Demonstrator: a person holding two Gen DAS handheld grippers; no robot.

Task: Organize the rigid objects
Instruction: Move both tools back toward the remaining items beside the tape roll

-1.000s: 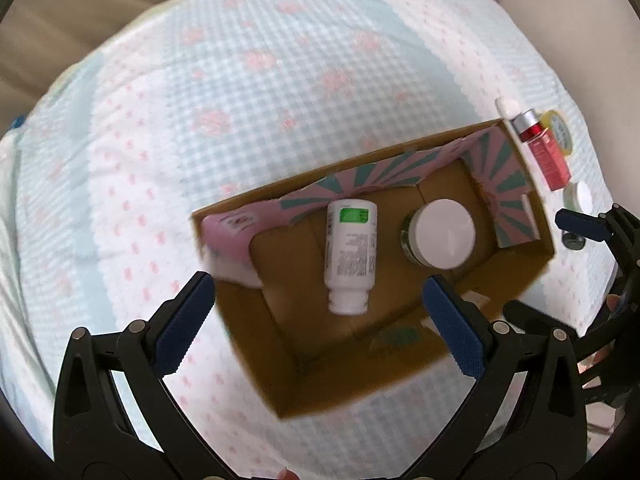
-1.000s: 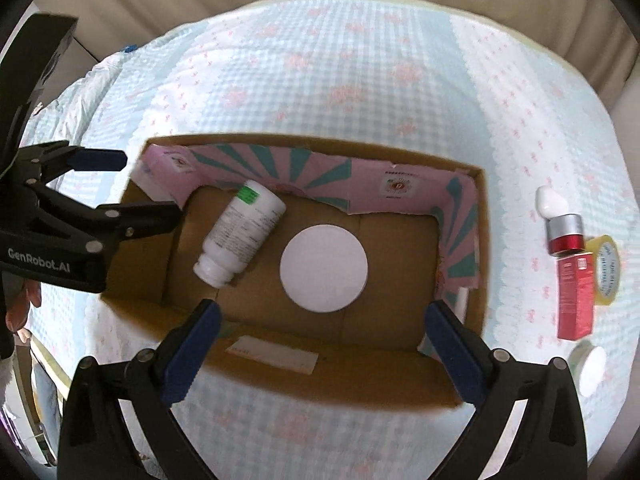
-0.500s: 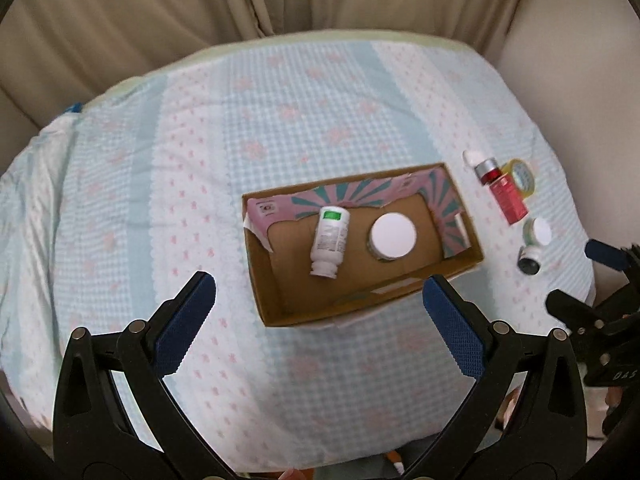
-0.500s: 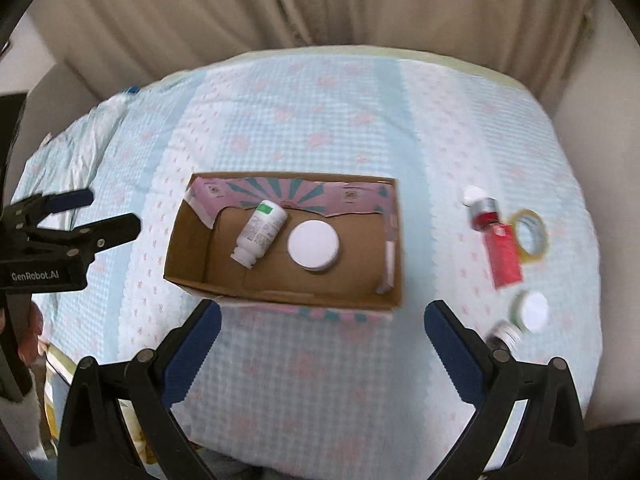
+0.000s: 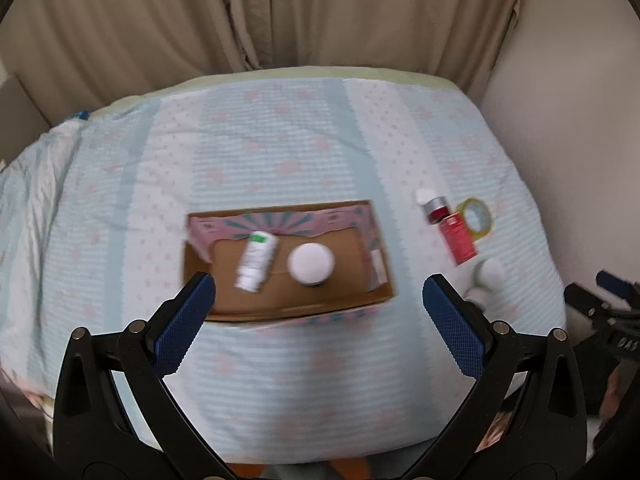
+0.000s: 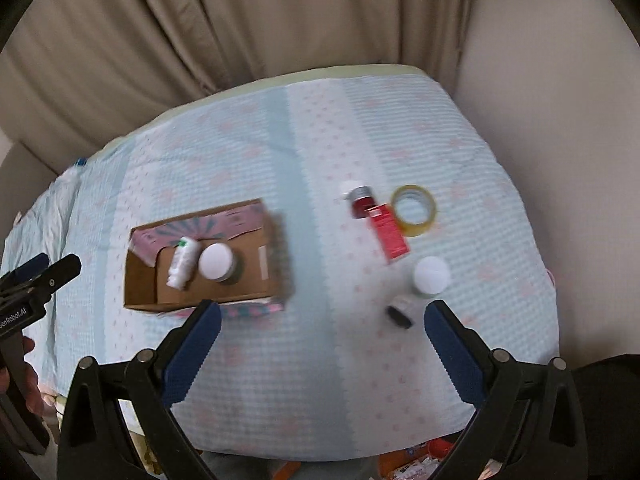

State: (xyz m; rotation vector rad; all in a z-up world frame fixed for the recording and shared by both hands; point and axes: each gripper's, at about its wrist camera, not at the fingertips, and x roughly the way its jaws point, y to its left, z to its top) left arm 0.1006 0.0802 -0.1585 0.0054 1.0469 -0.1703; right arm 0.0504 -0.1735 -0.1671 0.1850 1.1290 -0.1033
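While both tools gape, bottle (image 5: 256, 261), jar (image 5: 311, 264) in box (image 5: 300, 312)

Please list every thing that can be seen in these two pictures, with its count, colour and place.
cardboard box: 1, brown with pink and teal flaps, left part of the bed
white bottle: 1, white, green mark, lying in the box
jar: 1, white lid, in the box beside the bottle
red bottle: 1, red, silver collar, right of the box
red carton: 1, red, next to the red bottle
tape roll: 1, yellowish, right of the carton
white-lidded jar: 1, near the right edge
small dark jar: 1, on its side, below it
bedcover: 1, light blue and pink
curtain: 1, beige, behind
left hand-held gripper: 1, black, blue pads, open
right hand-held gripper: 1, same, open
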